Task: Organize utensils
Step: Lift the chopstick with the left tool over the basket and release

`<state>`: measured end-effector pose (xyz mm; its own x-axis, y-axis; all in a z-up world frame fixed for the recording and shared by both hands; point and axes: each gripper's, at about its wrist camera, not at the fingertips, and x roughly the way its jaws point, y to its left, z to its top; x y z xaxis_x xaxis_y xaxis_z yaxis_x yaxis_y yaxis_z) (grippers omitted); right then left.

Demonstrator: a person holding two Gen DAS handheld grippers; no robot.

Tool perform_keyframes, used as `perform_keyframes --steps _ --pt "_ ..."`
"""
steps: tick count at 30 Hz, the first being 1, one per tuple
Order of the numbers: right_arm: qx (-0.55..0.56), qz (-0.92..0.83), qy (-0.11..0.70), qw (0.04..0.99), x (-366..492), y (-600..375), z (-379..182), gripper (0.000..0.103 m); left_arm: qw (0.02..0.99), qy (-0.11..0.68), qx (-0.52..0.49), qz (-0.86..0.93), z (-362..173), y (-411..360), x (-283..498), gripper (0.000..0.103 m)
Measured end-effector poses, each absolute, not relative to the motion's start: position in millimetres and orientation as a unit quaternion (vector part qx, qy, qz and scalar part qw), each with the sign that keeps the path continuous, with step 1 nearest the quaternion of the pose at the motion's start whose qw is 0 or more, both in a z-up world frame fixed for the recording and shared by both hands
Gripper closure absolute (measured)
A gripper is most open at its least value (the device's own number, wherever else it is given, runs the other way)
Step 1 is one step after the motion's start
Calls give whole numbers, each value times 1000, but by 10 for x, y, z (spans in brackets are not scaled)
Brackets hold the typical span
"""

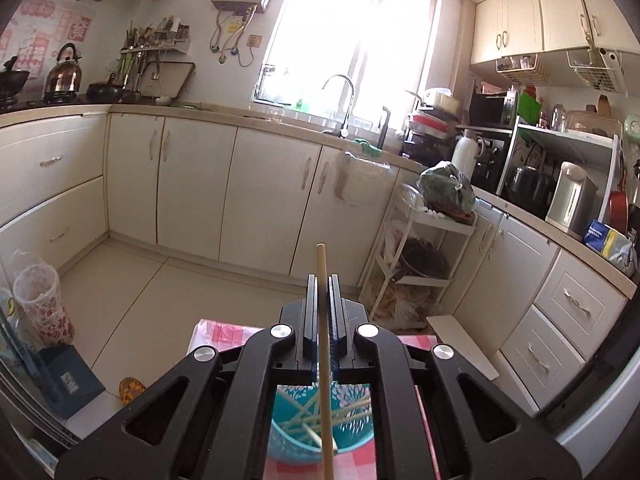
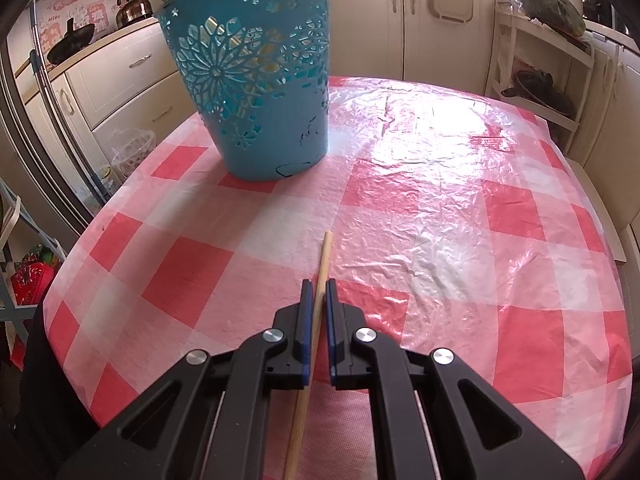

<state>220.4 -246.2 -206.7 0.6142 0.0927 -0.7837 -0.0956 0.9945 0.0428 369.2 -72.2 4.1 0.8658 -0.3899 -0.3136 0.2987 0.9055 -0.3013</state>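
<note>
Gripping a slender pale wooden chopstick (image 1: pixel 322 320) between closed jaws, the left claw (image 1: pixel 322 280) hangs above a teal plastic basket with cut-out flower patterns (image 1: pixel 296 436), where more pale sticks lie criss-crossed inside. The right claw (image 2: pixel 316 286) has its jaws narrowed around a second wooden chopstick (image 2: pixel 320 280), low over the bench under a red-and-white checked plastic cover (image 2: pixel 440 220); whether both pads press it cannot be told. In the right wrist view the same basket (image 2: pixel 256 80) stands upright near the bench's far left edge, stick tips showing above its rim. Each stick looks light, stiff and smooth, likely to pivot or slide if pinched near one end; a hold nearer its middle seems steadier.
</note>
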Motion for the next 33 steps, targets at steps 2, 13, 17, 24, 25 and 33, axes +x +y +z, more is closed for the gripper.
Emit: perform_keyframes --steps 2,13,17,24,25,33 --pt "3 54 436 898 2206 -2473 -2066 96 962 175 -122 -171 59 -794 3843 98" --pt "21 67 439 896 2220 -2510 -2066 93 965 173 -130 -147 -210 -1033 4581 98" --pt "22 71 439 895 2227 -2512 -2062 90 966 175 -120 -145 -328 -1073 4615 98" --pt "20 75 439 895 2224 -2501 -2061 88 967 179 -111 -141 -466 -1094 4573 98" --pt "19 75 439 895 2223 -2499 -2062 87 967 181 -108 -141 -484 -1101 4567 98" --pt "18 74 439 895 2222 -2499 -2060 87 960 224 -56 -160 -703 -1223 4480 98"
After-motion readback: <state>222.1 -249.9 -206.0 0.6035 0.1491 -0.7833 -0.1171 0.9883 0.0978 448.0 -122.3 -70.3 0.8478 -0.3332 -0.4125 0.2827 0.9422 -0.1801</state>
